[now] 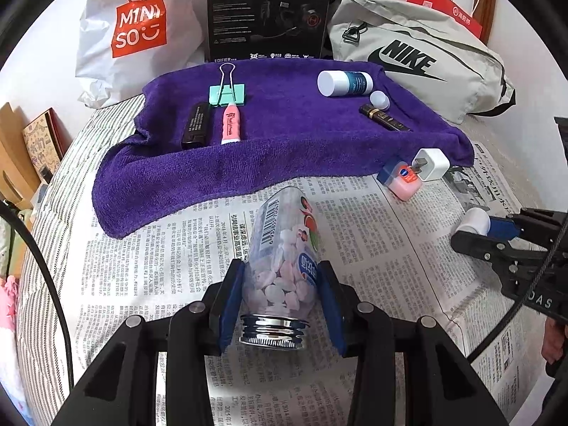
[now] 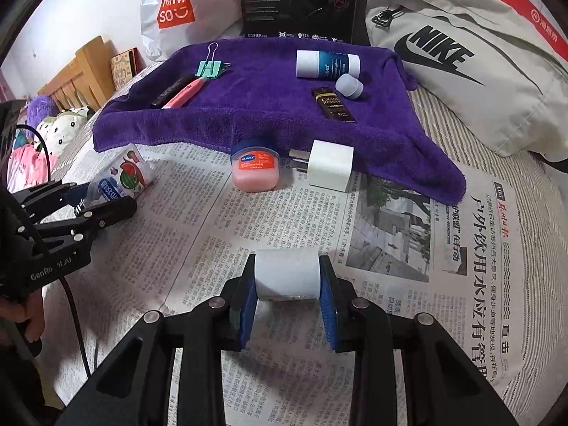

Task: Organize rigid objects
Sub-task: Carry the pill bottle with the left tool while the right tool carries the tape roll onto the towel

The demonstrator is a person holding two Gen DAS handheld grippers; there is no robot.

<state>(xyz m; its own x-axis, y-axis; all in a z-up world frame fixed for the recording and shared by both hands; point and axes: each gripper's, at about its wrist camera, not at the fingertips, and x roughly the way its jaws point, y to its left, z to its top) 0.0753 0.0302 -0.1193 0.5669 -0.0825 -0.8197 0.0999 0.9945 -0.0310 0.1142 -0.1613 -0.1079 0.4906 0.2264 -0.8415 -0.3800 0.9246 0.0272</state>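
1. The left gripper point(image 1: 282, 298) is clamped on a clear candy bottle point(image 1: 284, 248), its blue pads point(image 1: 232, 305) pressing both sides. The bottle lies over the newspaper point(image 1: 372, 248), threaded neck toward the camera and no cap on it.
2. The right gripper point(image 2: 287, 278) is closed on a white cap point(image 2: 287, 277), held just above the newspaper, well apart from the bottle. I judge that this cap belongs to the bottle, though the frames do not prove it.
3. Beyond the tools, a pink balm jar point(image 2: 255, 169) and a white plug point(image 2: 330, 170) sit side by side on the paper at the near edge of the purple towel point(image 2: 248, 113).
4. On the towel, one group holds a green clip point(image 1: 227, 94), a black stick point(image 1: 196, 126) and a pink tube point(image 1: 232, 124); the other holds a white-and-blue bottle point(image 1: 344, 83), a small pale cap point(image 1: 379, 99) and a dark tube point(image 1: 385, 118).
5. Progress, as I judge it: six items already lie sorted on the towel. Left are the candy bottle with its cap, the jar and the plug.
6. The left view shows the bottle's open neck and the candies inside; the right view shows only its labelled end beyond the left gripper.
7. The right view shows the white cap squarely between the pads and a hand point(image 2: 21, 316) at the left gripper's handle. The left view shows only the cap's end, at its right edge.
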